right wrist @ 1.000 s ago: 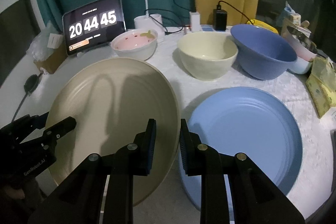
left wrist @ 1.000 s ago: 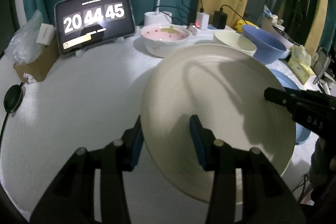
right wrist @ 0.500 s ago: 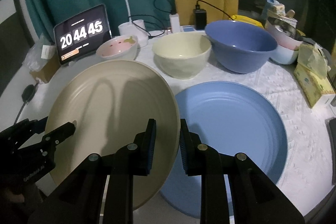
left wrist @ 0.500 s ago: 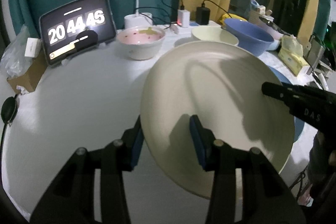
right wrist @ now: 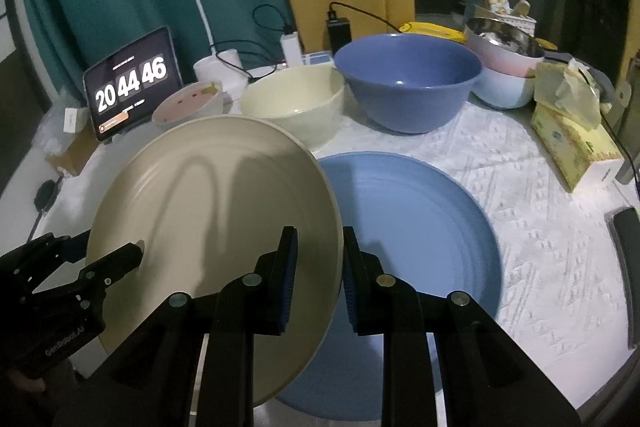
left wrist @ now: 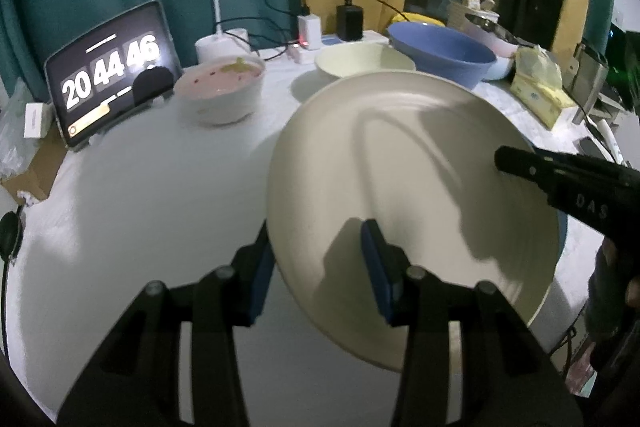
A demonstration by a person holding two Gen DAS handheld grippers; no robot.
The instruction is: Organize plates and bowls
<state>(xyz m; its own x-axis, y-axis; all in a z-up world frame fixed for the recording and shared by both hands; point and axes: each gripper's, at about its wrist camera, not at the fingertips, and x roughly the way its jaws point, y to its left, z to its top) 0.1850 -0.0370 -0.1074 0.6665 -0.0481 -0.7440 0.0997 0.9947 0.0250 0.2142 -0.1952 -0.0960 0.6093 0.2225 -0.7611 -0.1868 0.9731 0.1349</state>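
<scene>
Left gripper (left wrist: 318, 267): we pinch the near-left rim of the cream plate (left wrist: 400, 195) between its fingers, one under the rim and one on the plate's face.
Right gripper (right wrist: 318, 271): its fingers clamp the opposite rim of the same plate, so we carry it with both hands (tilted, clear of the table (left wrist: 140, 187)).
Cream plate: it hangs partly over the blue plate (right wrist: 420, 227), not yet set down on it.
Blue plate: it lies flat on the white cloth, just beside and below our load.
Bowls: the pink bowl (right wrist: 188, 105), cream bowl (right wrist: 296, 107) and blue bowl (right wrist: 408, 79) stand apart in a row behind, unstacked.
Progress: we judge the task early; stacking this plate is under way, nesting the bowls is left.
Far edge: clock tablet (right wrist: 132, 83).
</scene>
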